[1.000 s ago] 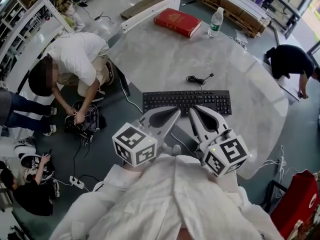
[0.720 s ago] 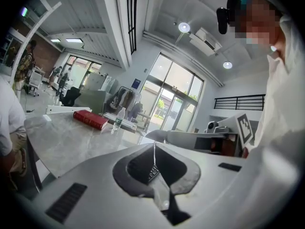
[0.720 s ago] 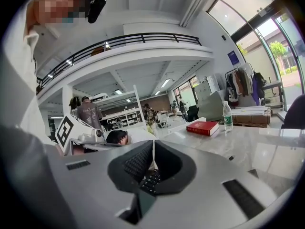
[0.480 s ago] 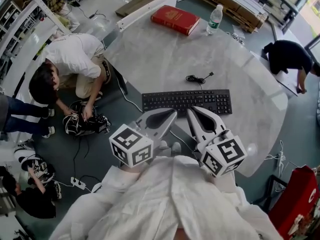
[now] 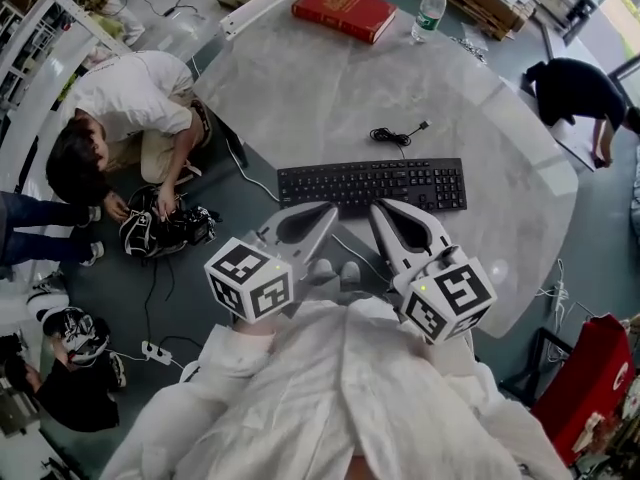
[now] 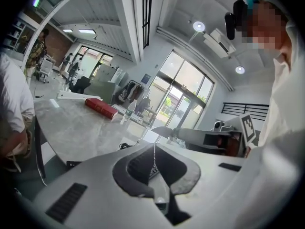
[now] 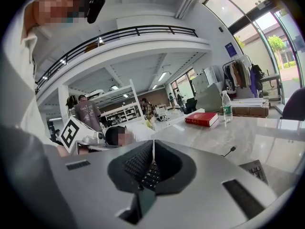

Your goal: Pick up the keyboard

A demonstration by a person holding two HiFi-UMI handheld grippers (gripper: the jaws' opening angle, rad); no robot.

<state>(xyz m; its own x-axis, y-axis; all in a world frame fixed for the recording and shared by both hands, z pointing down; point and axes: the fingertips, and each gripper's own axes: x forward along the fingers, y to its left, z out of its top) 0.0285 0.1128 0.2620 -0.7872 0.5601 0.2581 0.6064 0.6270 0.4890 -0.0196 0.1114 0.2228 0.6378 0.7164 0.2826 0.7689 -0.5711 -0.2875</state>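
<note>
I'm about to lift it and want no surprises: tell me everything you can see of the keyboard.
The keyboard is black, full-size with a number pad, plastic by its look. It lies flat, keys up, on the pale stone-like table, long side facing the person, near the table's edge. The left gripper and right gripper, both shut, point at its near edge; contact cannot be told.

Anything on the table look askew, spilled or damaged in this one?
Nothing serious. The keyboard lies flat near the front edge of the table, the bottle stands upright and the red book lies flat. Only a small black cable lies bunched and loose behind the keyboard, its plug end free.
</note>
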